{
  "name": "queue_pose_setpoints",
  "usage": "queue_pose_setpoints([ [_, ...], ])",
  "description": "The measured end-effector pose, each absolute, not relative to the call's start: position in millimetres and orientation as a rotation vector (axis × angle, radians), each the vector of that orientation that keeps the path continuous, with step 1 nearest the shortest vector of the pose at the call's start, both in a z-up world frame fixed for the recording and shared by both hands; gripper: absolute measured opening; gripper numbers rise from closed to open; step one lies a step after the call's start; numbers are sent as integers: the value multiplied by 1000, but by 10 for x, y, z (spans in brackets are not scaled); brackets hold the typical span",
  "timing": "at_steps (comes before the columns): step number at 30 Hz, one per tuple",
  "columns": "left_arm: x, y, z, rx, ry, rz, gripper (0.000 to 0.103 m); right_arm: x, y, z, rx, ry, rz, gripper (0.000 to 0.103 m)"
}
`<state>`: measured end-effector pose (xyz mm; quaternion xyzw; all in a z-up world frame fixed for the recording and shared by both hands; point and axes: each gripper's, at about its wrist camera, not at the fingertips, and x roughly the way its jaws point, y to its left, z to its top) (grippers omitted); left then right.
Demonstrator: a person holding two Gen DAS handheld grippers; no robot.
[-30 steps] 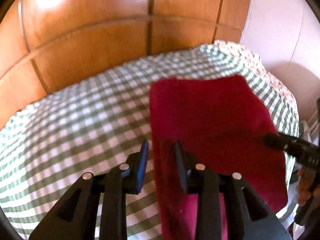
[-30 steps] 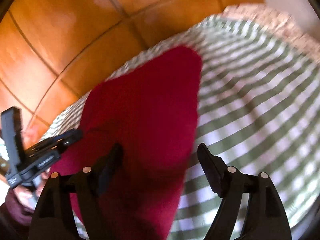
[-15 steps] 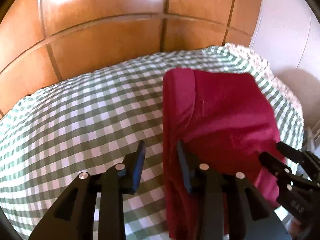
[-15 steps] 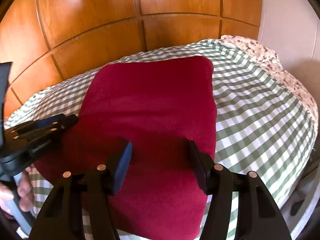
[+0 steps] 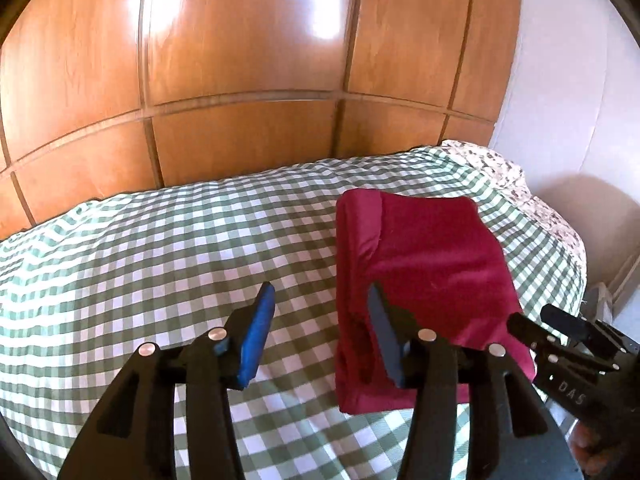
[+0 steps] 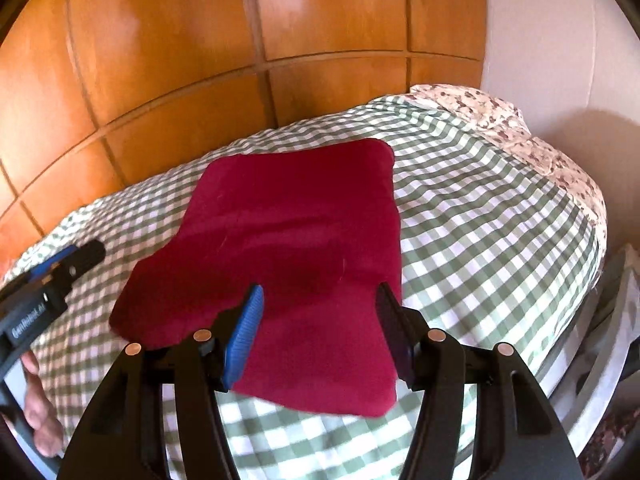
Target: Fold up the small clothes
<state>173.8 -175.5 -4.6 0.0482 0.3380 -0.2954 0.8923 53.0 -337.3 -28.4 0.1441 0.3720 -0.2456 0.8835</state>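
Your left tool (image 5: pixel 320 312) hangs with fingers apart at the folded red cloth's (image 5: pixel 424 276) left edge; your right tool (image 6: pixel 320 312), also spread, hovers over its near end. The cloth lies right of centre on the checked bed (image 5: pixel 140 264), wooden panels (image 5: pixel 240 60) behind.

1 red garment (image 5: pixel 424 276), 2 grippers: left (image 5: pixel 320 316) & right (image 6: pixel 320 316), 1 checked bedcover (image 5: pixel 160 248).

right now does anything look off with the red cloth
Slightly. The red cloth lies folded on the checked bedspread, but its left edge is rumpled, with a lower layer sticking out past the top one. The near end in the right view flares wider than the far end. Nothing is damaged.
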Motion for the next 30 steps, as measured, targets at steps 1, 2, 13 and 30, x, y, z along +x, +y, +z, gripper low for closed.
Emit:
queue_pose_setpoints([
  [1,1721,-1757,-55,103,700,-617,48,506,-3351,-298,292,778,-510,57],
  [2,1719,-1774,-81,112,703,-614,49,493,-3340,-328,287,785,-509,57],
  [13,1994,-1775,-527,130,843,-532,48,590,-3342,-587,310,857,-528,66],
  [30,1491,-1231,-34,36,654,-462,84,387,-2821,-79,229,643,-701,92],
])
